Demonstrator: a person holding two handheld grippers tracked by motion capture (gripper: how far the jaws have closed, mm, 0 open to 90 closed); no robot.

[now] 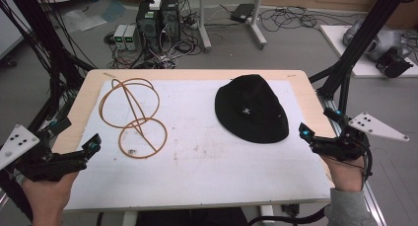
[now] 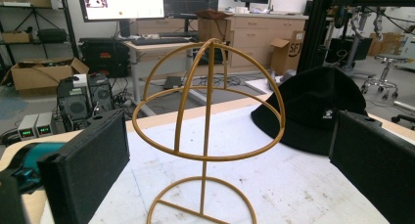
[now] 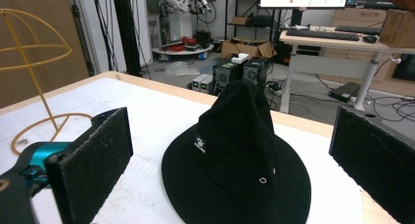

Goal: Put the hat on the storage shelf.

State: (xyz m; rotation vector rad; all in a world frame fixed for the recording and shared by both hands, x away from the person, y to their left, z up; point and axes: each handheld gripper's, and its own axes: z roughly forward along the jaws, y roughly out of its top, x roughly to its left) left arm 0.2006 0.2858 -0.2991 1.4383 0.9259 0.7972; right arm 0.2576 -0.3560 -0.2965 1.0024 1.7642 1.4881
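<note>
So the setup looks pretty deliberate: black bucket hat (image 1: pixel 252 110) sits flat on its brim on the right half of the desk (image 1: pixel 197 186), and the gold wire hat stand (image 1: pixel 132 116) stands upright on its ring base on the left half, well apart from the hat. Nothing touches either one right now.

Each side gets its own tool. The left hand-held gripper (image 1: pixel 93 146) hangs at the near left edge of the desk, aimed straight at the stand; in the left gripper view the wire dome (image 2: pixel 209 99) is framed right between the two black jaws, which are spread wide with nothing in them. The right hand-held gripper (image 1: pixel 304 132) hovers at the right edge, just beside the hat's brim, and in the right gripper view the hat (image 3: pixel 240 150) is centred between its jaws, which are also wide and empty.

My guess at why it's laid out like this: the hat goes onto the dome, so the right side is lined up to pinch the brim or crown while the left can steady the stand, which looks light and tippy since it's only thin wire. The crown is soft and slumped with a fold, so a brim grab seems safer. The white mat (image 1: pixel 207 152) under both things probably just gives a plain background.
</note>
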